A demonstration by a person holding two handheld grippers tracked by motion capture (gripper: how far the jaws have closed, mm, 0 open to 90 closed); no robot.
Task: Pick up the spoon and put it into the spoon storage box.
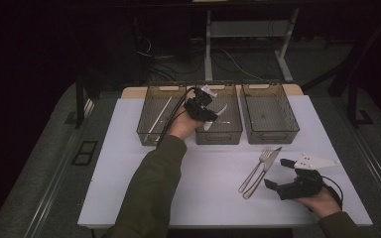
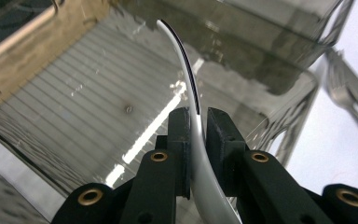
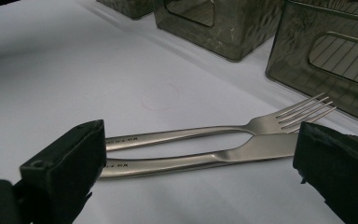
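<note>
Spoon over the middle bin

Left gripper point(image 2: 196, 123) is clamped on the white spoon point(image 2: 186, 70), bowl hanging beyond its tips above the middle bin point(image 1: 218, 135). Thin pinch: tilt, and it slips. Right gripper point(image 3: 200, 154) waits wide apart, fork point(image 3: 261, 123) and knife point(image 3: 223, 156) just ahead.

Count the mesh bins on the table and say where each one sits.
3, in a row at the table's far edge: left bin, middle bin under the left gripper, right bin. None seems hidden.
</note>
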